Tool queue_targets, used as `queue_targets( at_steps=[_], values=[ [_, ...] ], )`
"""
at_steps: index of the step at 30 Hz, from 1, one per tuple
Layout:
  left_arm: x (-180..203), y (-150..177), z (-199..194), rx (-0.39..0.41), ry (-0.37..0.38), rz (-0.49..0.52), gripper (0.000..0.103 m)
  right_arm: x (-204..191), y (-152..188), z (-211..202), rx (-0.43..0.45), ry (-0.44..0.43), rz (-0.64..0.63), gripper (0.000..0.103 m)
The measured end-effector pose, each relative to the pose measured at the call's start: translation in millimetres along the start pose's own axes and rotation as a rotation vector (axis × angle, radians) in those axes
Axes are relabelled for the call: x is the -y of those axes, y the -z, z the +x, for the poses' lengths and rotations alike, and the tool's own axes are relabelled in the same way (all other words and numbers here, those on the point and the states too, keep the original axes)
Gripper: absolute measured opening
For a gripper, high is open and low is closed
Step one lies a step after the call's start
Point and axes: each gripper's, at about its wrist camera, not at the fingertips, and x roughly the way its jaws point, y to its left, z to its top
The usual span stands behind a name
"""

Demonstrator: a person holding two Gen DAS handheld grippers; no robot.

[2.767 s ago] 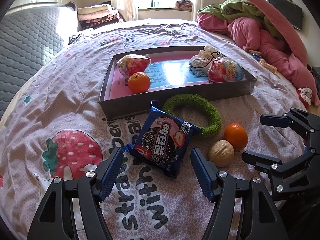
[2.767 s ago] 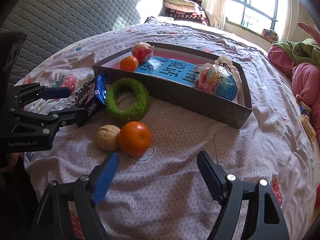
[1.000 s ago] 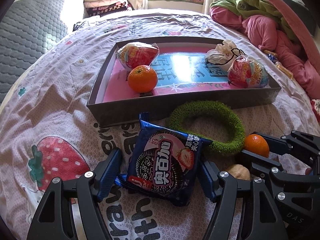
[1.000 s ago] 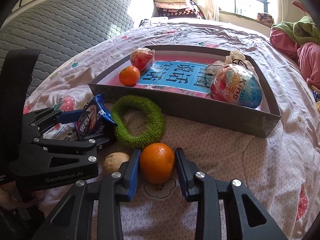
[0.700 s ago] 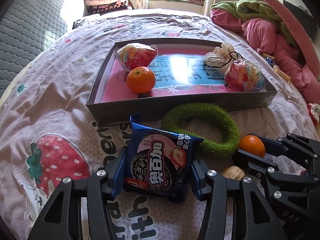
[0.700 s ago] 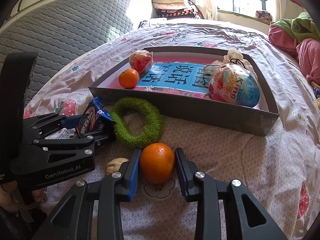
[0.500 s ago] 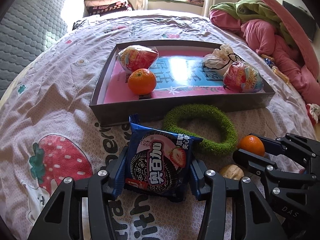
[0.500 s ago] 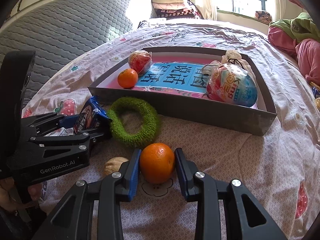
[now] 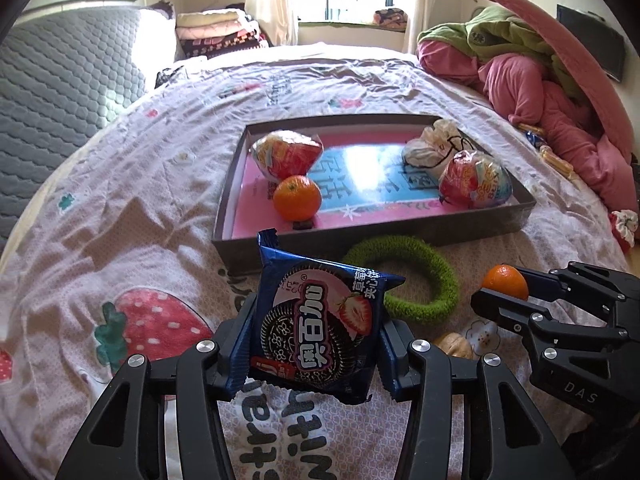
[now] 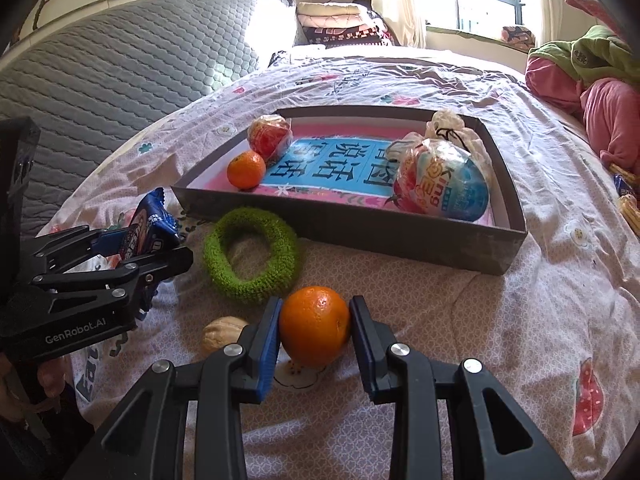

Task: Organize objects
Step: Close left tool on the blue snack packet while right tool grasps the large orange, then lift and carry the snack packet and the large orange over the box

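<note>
Left jaws pinching crinkly foil cookie packet [image 9: 316, 326], right jaws clamping round dimpled orange [image 10: 315, 325]

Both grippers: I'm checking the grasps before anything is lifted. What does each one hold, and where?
Left gripper: blue cookie packet, pinched by its two side edges. Right gripper: orange, fingers on its left and right sides.

Each camera sits behind its own fingers and looks forward and downward along them, close over the bed [image 9: 132, 184]. The left wrist view faces the tray [image 9: 524, 216] squarely beyond its fingertips. The right wrist view faces it from farther right. Both views share the tray, the green ring [image 10: 250, 252] and the opposite gripper.
</note>
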Motion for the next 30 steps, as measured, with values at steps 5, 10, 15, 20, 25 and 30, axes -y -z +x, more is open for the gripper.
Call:
queue_targets(
  at_steps=[5,10,15,20,25,30],
  values=[
    [0.7,-3.4,-5.4,0.018,-0.008,-0.002,0.053,-7.2,-5.9,-6.5,0.034,-0.002,-0.018,0.034],
    [2.7,-7.6,-11.7,0.043,-0.025,0.000,0.053,-8.3,-10.5,-9.1,0.049,-0.006,-0.013,0.034],
    [3.4,-12.2,-16.1,0.062,-0.037,-0.007,0.053,-7.8,-14.9,-13.0,0.073,0.000,0.001,0.034],
    [4.2,-16.6,-19.6,0.079,-0.046,-0.009,0.053,-8.2,-20.4,-19.0,0.101,0.009,0.002,0.034],
    [6.4,-20.3,-22.1,0.093,-0.056,-0.012,0.053,-10.1,-24.8,-23.3,0.121,0.012,0.002,0.034],
    [8.2,-24.0,-23.4,0.105,-0.067,-0.014,0.053,-10.9,-29.6,-27.3,0.146,0.015,0.006,0.034]
  ],
)
